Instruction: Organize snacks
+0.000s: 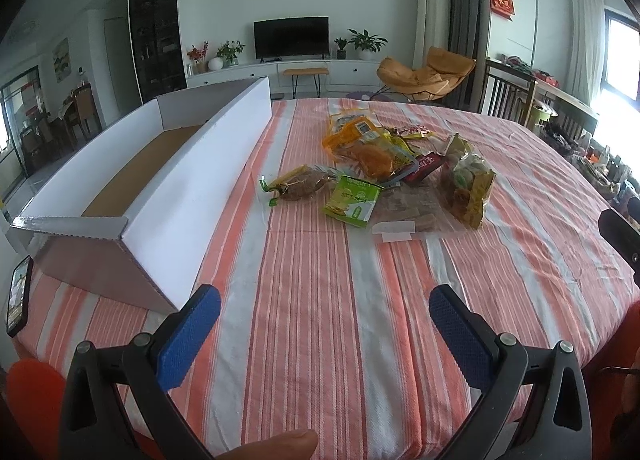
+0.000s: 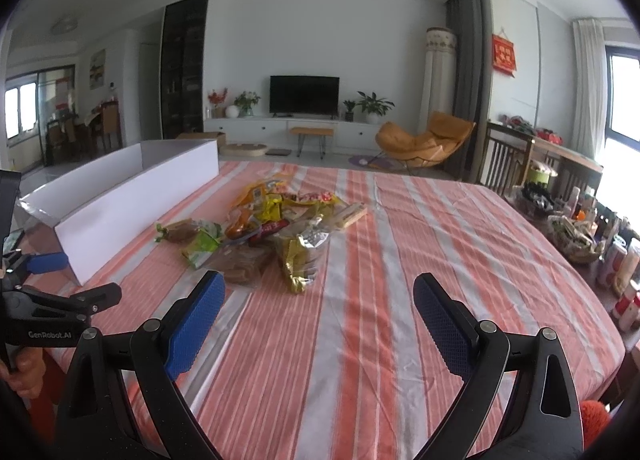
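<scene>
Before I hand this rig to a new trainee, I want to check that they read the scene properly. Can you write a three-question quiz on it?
1. True or false: the white box already holds some snack packets.
2. Which packet lies nearest the box? A) the green packet B) the brown pastry in clear wrap C) the gold bag
3. Fill in: both the left gripper and the right gripper are ____ and hold nothing.

Key
1. False: only its brown cardboard floor shows; the snack pile lies on the striped tablecloth.
2. B
3. open
</scene>
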The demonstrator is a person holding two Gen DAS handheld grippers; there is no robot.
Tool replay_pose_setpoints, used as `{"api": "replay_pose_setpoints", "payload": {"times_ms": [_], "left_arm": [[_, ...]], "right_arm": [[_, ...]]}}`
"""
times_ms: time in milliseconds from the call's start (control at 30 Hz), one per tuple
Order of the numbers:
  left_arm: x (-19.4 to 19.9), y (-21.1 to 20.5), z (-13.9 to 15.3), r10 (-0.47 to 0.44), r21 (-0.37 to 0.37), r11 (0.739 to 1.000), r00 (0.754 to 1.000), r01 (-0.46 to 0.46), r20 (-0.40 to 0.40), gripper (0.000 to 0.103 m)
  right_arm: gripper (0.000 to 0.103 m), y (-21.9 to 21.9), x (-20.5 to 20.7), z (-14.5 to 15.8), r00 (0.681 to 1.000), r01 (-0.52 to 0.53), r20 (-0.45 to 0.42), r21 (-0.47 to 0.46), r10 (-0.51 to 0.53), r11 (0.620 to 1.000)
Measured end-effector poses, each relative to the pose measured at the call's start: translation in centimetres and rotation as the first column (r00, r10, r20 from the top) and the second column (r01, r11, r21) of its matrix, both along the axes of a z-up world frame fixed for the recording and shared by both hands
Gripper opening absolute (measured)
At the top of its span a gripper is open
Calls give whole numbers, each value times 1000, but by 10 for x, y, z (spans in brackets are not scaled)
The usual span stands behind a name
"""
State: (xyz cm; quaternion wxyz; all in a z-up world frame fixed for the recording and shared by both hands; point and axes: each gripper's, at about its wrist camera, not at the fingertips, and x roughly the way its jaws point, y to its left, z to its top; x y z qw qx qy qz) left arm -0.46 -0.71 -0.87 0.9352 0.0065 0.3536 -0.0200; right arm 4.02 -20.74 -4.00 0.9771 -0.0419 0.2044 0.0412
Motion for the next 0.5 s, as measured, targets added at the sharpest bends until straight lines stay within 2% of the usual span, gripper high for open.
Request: {"api": "replay_pose_setpoints", "payload": {"times_ms": [500], "left_arm": [[-1,-8,-5,-20,14,1000,1000,20,-15,103]], "right_arm": [[97,-1,0,-3,1000,-4,-13,1,4,1000]]}}
